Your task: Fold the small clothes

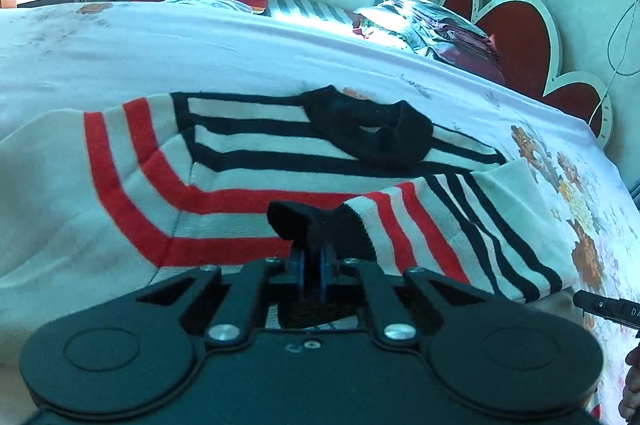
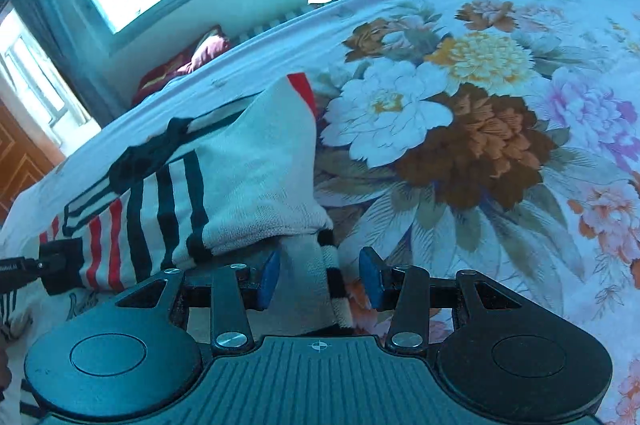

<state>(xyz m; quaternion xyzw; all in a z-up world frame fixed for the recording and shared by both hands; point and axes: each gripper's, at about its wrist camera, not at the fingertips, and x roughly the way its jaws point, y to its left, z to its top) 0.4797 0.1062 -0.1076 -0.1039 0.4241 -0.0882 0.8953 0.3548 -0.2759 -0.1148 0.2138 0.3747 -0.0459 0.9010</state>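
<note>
Left wrist view: left gripper (image 1: 313,257) was pinched on the black cuff (image 1: 316,229) of a striped knit sweater (image 1: 224,161) lying on the floral bedsheet (image 1: 240,57). Right wrist view: right gripper (image 2: 319,277) was spread, pads (image 2: 269,277) either side of a sweater edge (image 2: 320,281), not clamping it

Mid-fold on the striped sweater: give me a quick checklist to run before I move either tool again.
1. Left tool shut on the sweater's black cuff: ok.
2. Right tool open: ok.
3. Fabric strip between the right tool's pads: ok, ungripped.
4. Sleeve folded over the sweater body: ok.
5. Collar lying flat: not ok, bunched.
6. Far sleeve flat: cannot tell.
</note>
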